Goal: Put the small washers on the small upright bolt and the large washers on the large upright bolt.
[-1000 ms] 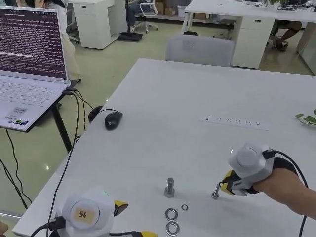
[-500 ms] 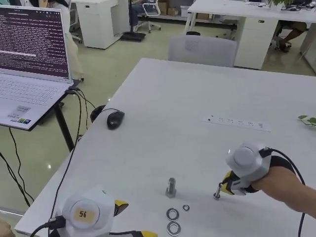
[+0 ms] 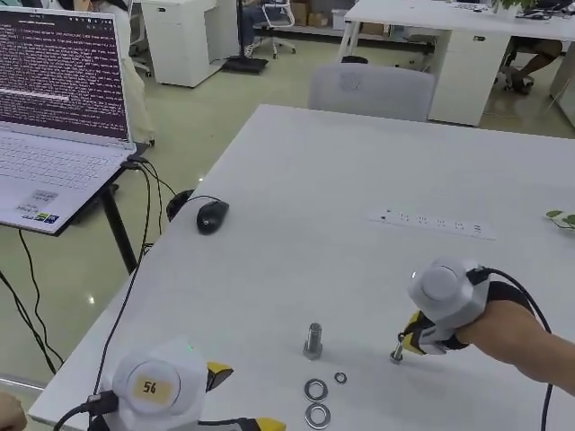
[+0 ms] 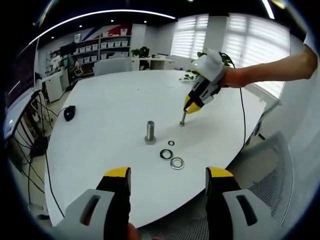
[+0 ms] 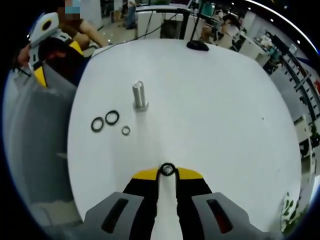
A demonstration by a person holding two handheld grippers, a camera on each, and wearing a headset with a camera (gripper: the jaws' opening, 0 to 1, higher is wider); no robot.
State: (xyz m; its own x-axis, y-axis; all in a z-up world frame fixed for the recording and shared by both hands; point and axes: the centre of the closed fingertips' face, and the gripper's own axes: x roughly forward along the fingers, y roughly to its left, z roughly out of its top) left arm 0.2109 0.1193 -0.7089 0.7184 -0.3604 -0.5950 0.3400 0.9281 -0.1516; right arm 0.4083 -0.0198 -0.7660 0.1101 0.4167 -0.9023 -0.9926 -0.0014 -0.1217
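Note:
The large upright bolt (image 3: 313, 341) (image 4: 150, 131) (image 5: 138, 96) stands near the table's front edge. To its right is the small upright bolt (image 3: 396, 353) (image 4: 183, 119). Two large washers (image 3: 315, 390) (image 3: 317, 416) and one small washer (image 3: 340, 378) (image 5: 126, 130) lie flat in front of the bolts. My right gripper (image 3: 409, 334) (image 5: 167, 172) is shut on a small washer (image 5: 167, 169) and is held right at the top of the small bolt. At the front left, my left gripper (image 3: 243, 400) (image 4: 167, 172) stands open with nothing between its jaws.
A black mouse (image 3: 211, 216) with its cable lies at the table's left side. A white power strip (image 3: 429, 224) lies farther back. An open laptop (image 3: 54, 117) sits on a stand to the left, and a grey chair (image 3: 370, 90) stands behind the table (image 3: 296, 197).
The head camera has shifted slightly. The right gripper stays at the small bolt, and the left gripper has not moved.

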